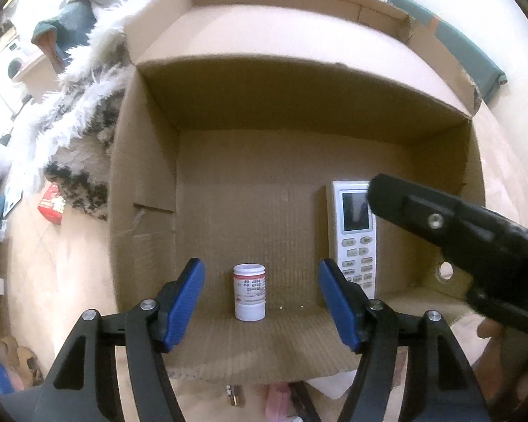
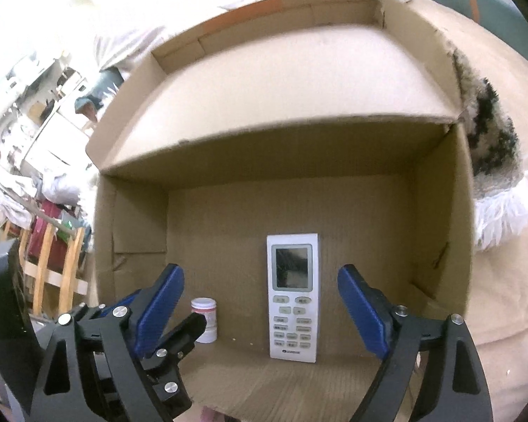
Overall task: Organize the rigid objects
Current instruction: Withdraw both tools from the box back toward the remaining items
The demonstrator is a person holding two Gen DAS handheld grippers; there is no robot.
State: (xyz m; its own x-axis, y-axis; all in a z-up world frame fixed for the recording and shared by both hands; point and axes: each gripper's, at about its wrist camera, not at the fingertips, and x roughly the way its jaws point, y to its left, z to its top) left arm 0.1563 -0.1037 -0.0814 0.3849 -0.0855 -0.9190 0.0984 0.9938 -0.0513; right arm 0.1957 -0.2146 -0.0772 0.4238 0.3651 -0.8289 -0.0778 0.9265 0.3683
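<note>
**Both tongs open at the mouth of the box**

Inside the open brown cardboard box (image 1: 151, 190), a small white cylindrical bottle with a red band (image 1: 249, 292) stands upright on the box floor; a white rectangular remote control (image 2: 293, 297) lies just right of it, its long axis running toward the box's back wall. The left tongs (image 1: 260, 302) are spread apart, empty, squarely facing the bottle. The right tongs (image 2: 260, 311), likewise apart and empty, frame the remote and are nearer to it.
</note>
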